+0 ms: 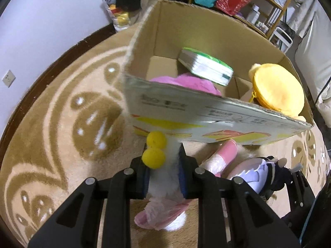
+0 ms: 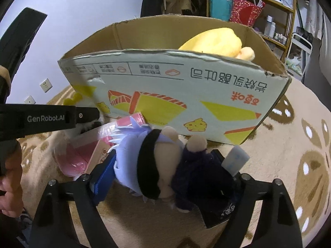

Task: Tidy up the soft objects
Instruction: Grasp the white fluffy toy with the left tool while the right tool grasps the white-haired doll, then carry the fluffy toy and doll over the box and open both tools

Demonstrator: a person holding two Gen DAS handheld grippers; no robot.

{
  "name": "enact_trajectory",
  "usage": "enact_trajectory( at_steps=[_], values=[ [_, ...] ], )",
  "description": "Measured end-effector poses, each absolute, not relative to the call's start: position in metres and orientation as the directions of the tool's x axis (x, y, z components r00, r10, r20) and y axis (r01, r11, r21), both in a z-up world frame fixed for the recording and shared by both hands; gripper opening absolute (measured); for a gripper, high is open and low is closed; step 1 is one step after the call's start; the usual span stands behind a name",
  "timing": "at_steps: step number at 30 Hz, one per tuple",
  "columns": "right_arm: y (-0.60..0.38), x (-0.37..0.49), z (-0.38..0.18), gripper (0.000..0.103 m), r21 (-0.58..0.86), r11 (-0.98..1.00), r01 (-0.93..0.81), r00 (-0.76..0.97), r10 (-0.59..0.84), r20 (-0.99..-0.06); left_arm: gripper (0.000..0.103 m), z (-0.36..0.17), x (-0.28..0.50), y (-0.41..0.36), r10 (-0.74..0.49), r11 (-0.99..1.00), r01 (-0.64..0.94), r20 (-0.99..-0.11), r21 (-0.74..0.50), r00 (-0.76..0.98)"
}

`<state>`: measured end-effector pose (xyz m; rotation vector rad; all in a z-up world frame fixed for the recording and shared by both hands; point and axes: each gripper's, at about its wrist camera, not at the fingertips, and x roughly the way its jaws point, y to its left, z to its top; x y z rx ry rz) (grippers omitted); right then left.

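While the left hand-held gripper (image 1: 163, 165) clamps a fluffy white plush toy (image 1: 163, 177) bearing two round yellow pompoms, the right hand-held gripper (image 2: 165, 165) squeezes a soft doll (image 2: 165, 165) with spiky lavender hair, a black band and dark navy clothes. Both hang just before the open cardboard box (image 1: 206, 119) on the shaggy patterned rug (image 1: 62, 113); inside lie a yellow plush (image 1: 277, 88), a pink plush (image 1: 186, 82) and a wrapped tissue pack (image 1: 204, 66).

Both views are taken low over the carpet (image 1: 62, 113), close up and facing the cardboard box (image 1: 206, 119). From the left wrist, its open top is looked into; from the right wrist, its printed side is faced. Box and carpet are shared.
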<state>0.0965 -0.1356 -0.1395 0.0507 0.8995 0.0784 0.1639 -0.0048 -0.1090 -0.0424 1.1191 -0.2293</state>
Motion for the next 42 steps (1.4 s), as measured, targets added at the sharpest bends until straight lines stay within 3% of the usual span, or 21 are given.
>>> enact_trajectory(
  at_steps=[13, 29, 42],
  values=[
    [-0.151, 0.082, -0.117, 0.091, 0.107, 0.994, -0.013, 0.662, 0.089, -0.744, 0.008, -0.092, 0.155, 0.008, -0.166, 0.981, 0.172, -0.859, -0.093, 0.484],
    [-0.167, 0.071, -0.086, 0.091, 0.137, 0.99, 0.011, 0.711, 0.089, -0.697, 0.007, -0.061, 0.148, 0.04, -0.146, 0.989, 0.088, -0.821, -0.117, 0.552],
    [-0.172, 0.064, -0.059, 0.091, 0.164, 0.986, 0.015, 0.762, 0.095, -0.641, 0.007, -0.025, 0.138, 0.043, -0.073, 0.996, 0.085, -0.751, -0.023, 0.656]
  ],
)
